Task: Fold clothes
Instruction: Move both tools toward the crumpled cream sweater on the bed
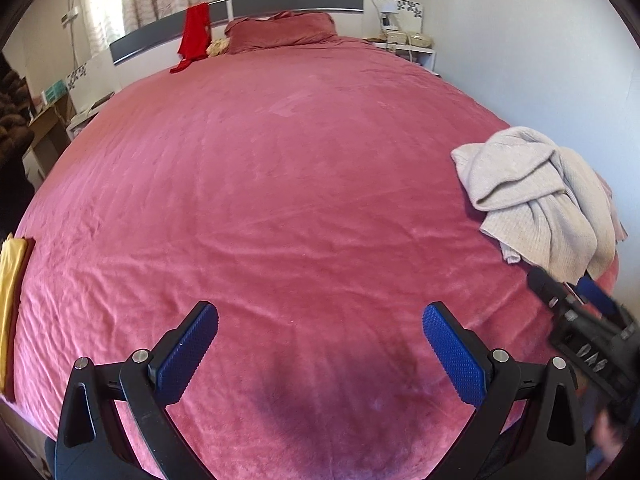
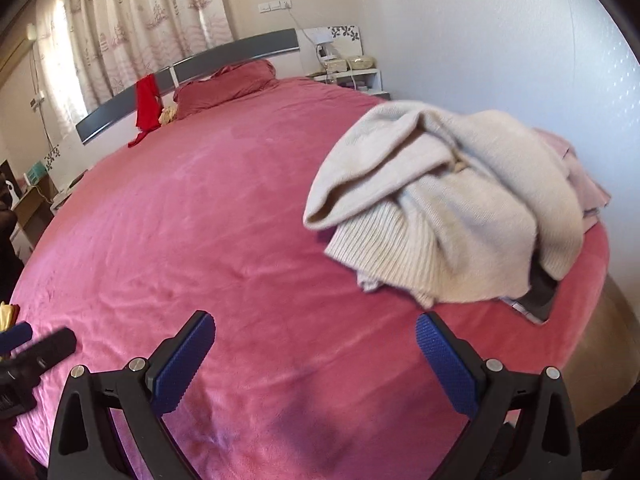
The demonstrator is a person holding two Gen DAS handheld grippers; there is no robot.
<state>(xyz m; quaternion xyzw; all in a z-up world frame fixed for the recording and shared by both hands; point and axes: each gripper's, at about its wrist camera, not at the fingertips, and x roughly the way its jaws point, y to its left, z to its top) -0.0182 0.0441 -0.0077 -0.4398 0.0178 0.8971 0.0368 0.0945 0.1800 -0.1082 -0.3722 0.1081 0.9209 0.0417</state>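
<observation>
Left gripper (image 1: 320, 350) and right gripper (image 2: 314, 354), jaws wide and empty, above a pink bedspread (image 1: 280, 168); crumpled cream knit sweater (image 2: 440, 208) lies near the bed's right edge, ahead of the right gripper

Sweater (image 2: 448, 208) on bed's (image 2: 240, 220) right edge

Pink bed (image 1: 280, 184) w/ pillow (image 1: 280, 30), curtains (image 2: 132, 20), nightstand (image 2: 360, 76) behind

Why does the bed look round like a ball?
In both wrist views the fisheye lens bulges the pink bedspread and darkens the corners; in the right wrist view the cream sweater looks slightly blurred, and daylight glows through the curtains.
</observation>
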